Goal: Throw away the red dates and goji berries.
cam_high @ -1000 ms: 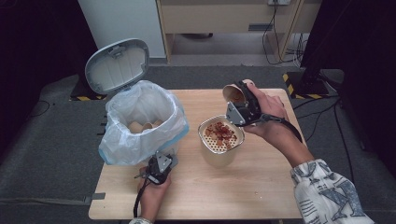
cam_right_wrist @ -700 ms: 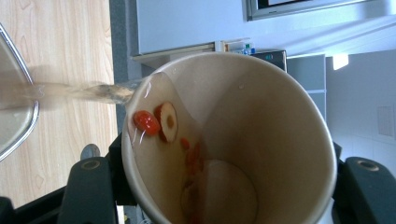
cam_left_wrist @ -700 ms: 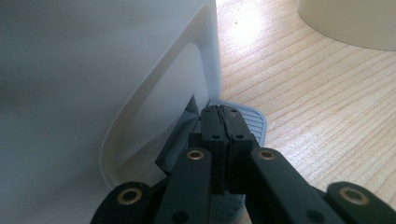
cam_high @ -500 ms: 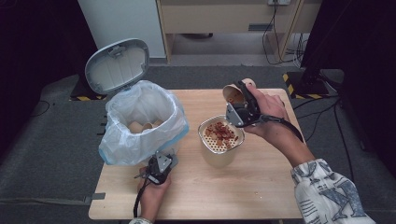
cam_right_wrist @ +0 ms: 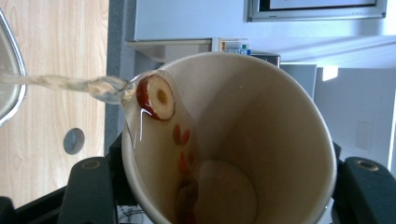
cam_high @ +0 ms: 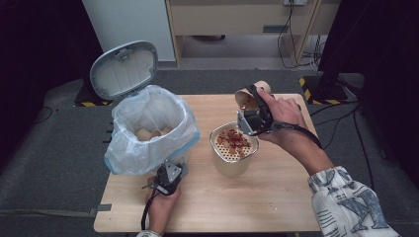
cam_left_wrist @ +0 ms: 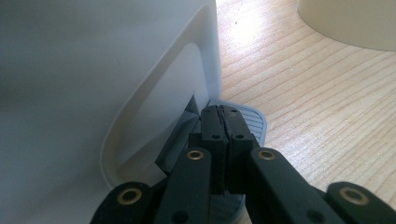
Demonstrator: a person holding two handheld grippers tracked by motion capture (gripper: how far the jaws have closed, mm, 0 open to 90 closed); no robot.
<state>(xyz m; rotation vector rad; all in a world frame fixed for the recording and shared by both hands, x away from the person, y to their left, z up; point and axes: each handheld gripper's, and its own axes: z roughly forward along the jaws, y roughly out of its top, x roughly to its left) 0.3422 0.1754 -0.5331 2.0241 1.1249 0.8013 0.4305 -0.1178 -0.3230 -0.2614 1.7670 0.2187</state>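
Right of centre in the high view, a paper cup [cam_high: 245, 98] is pinched by the right gripper [cam_high: 250, 117] and tipped over the strainer [cam_high: 233, 142]. The left gripper [cam_left_wrist: 223, 116], pressed together, is set on the bin's pedal [cam_left_wrist: 254, 122].

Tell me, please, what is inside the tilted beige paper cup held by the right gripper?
The beige paper cup holds a red date slice at its lip, small orange-red berries along the wall, and pale liquid streaming out. A darker clump near the bottom is unclear.
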